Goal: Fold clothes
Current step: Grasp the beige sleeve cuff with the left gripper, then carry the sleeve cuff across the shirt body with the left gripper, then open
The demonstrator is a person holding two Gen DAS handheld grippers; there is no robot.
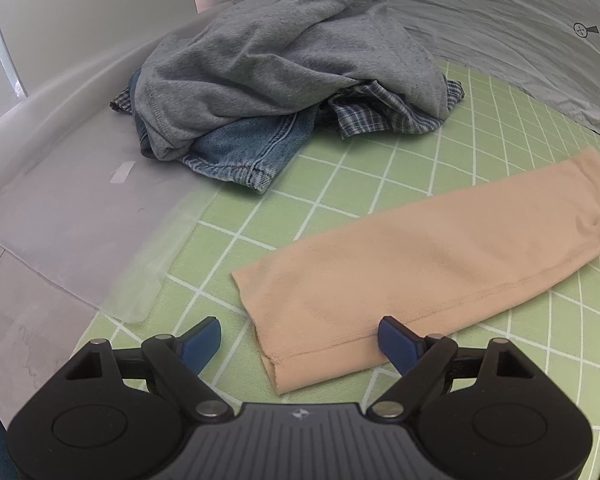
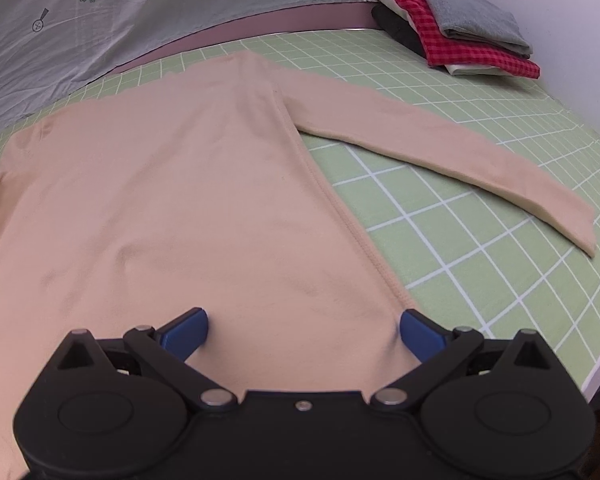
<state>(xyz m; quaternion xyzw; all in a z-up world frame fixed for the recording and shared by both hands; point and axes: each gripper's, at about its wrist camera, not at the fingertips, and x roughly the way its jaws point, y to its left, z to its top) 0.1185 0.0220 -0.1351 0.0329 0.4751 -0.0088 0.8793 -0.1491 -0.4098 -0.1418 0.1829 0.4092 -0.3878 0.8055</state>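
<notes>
You are working in a home bedroom turned laundry-folding station: a green gridded mat (image 2: pixel 480 208) lies under your grippers, and beyond it spreads a grey bedsheet (image 2: pixel 148 12) printed with a carrot. Ahead of your left gripper sits a heap of unfolded clothes (image 1: pixel 284 80), and far ahead-right of your right gripper a folded stack (image 2: pixel 456 24) rests against a plain wall.
</notes>
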